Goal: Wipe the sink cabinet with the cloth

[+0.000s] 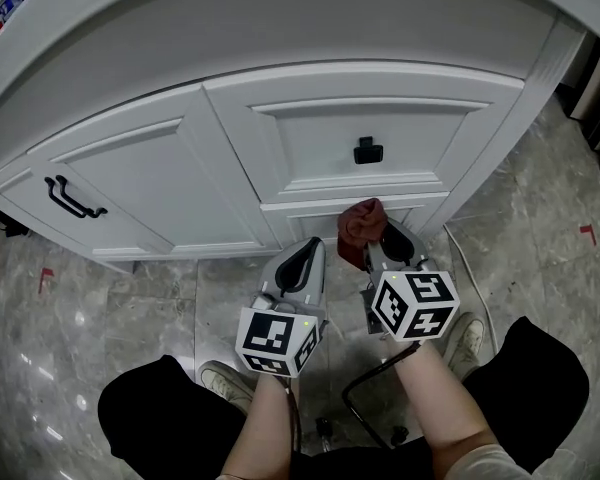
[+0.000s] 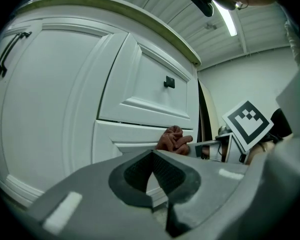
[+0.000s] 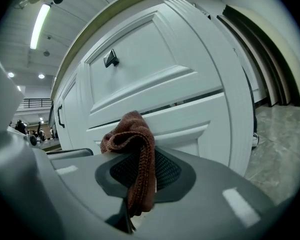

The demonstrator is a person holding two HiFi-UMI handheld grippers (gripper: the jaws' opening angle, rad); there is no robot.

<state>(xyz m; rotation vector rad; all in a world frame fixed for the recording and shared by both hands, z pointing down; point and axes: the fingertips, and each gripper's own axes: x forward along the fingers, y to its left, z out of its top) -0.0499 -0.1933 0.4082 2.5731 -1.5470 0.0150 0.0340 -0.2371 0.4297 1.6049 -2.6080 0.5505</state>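
Observation:
A white sink cabinet [image 1: 280, 148] fills the upper half of the head view, with a door on the left and drawer fronts on the right. My right gripper [image 1: 375, 240] is shut on a brown knitted cloth [image 1: 361, 224], [image 3: 136, 154], which bunches against the lower drawer front [image 3: 180, 124]. The left gripper [image 1: 302, 258] is held low beside it, jaws shut with nothing between them [image 2: 152, 171], pointing at the cabinet's base. The cloth [image 2: 174, 140] also shows in the left gripper view, ahead and to the right.
A black bar handle [image 1: 72, 199] is on the left door and a small black knob [image 1: 368, 151] on the upper drawer. Grey marble floor [image 1: 90, 318] lies below. The person's shoes [image 1: 467, 336] and a black metal frame [image 1: 365, 408] are near the bottom.

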